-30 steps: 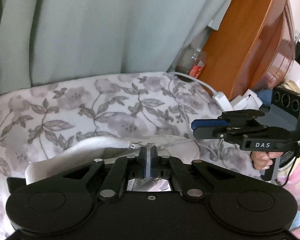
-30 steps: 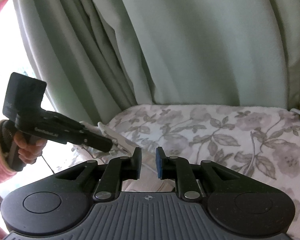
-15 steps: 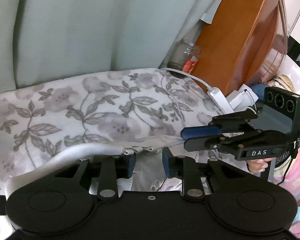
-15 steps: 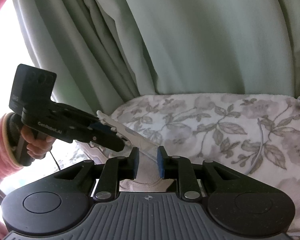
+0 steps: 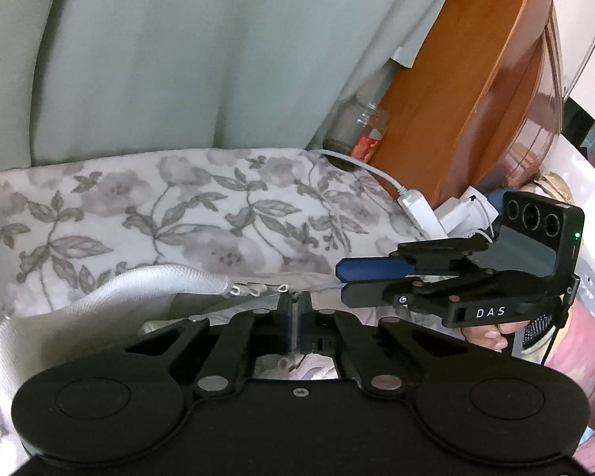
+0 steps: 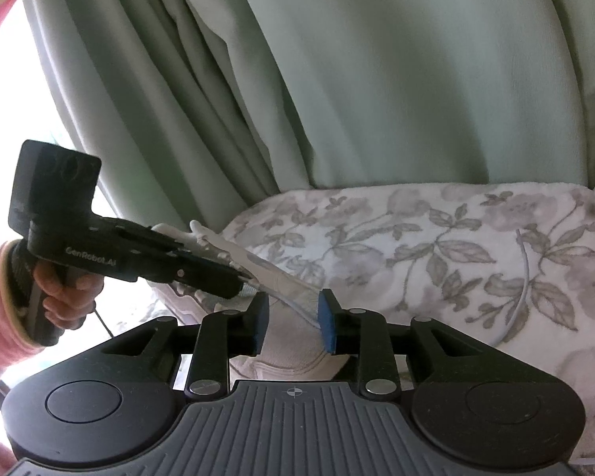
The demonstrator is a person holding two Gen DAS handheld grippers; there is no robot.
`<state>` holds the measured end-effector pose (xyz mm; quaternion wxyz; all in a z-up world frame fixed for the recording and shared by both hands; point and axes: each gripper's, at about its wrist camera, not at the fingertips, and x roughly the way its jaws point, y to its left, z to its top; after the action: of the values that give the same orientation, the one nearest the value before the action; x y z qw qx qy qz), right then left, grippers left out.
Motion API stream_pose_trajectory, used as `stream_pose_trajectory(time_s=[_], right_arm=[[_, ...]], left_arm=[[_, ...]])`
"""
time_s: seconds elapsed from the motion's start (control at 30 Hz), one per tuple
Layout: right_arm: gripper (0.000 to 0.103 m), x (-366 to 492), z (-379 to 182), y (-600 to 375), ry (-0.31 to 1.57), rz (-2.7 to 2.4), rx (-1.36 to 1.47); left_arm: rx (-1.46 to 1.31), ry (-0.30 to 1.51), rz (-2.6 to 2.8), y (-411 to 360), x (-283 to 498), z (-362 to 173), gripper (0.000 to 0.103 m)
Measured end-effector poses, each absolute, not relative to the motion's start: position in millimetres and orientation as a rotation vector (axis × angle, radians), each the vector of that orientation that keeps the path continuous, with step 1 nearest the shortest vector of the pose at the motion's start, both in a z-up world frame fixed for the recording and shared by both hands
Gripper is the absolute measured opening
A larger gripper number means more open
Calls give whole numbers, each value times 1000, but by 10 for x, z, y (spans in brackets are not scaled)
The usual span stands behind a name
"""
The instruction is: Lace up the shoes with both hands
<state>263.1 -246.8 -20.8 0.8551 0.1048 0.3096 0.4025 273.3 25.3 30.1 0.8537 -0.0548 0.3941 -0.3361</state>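
A white shoe [image 5: 99, 305] lies on the floral blanket, its metal eyelets [image 5: 240, 289] just ahead of my left gripper [image 5: 295, 317]. That gripper is shut, and a thin shoelace [image 6: 285, 297] seems pinched at its tip. In the right wrist view the left gripper [image 6: 238, 287] reaches in from the left, and the lace runs from it to my right gripper's [image 6: 291, 317] blue pad [image 6: 327, 321]. The right jaws are opening around the shoe's upper [image 6: 289, 341] without pressing on it. In the left wrist view the right gripper [image 5: 343, 279] hovers close to the shoe's right.
The floral blanket [image 5: 178, 214] covers the surface, with a green curtain [image 6: 377, 79] behind. A white cable and charger [image 5: 412, 202], a glass jar [image 5: 357, 131] and a wooden cabinet [image 5: 476, 79] stand at the right. A hand in a pink sleeve [image 6: 4, 309] holds the left gripper.
My left jaws opened briefly and have shut again near the eyelets. The right jaws have spread wider, and the shoe's upper and lace now sit between them.
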Motion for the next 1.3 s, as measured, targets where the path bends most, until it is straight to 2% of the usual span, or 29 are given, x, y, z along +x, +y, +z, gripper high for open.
stream_pose_trajectory(time_s=[0.23,0.73,1.0,1.3], right_arm=[[29,2635,-198,-2433,653,840,208],[30,2635,-180,-2459,654,846,213],[33,2612,-158,-2443,653,831,194],[36,2574,-126,-2427,655,808,190]], left_arm=[[-94,816,-711,236,2771,292,0],[-194,828,-692,243,2819,240,0],[-275,763,-637,399,2676,306,0],[-288,642,-576,701,2675,647,0]])
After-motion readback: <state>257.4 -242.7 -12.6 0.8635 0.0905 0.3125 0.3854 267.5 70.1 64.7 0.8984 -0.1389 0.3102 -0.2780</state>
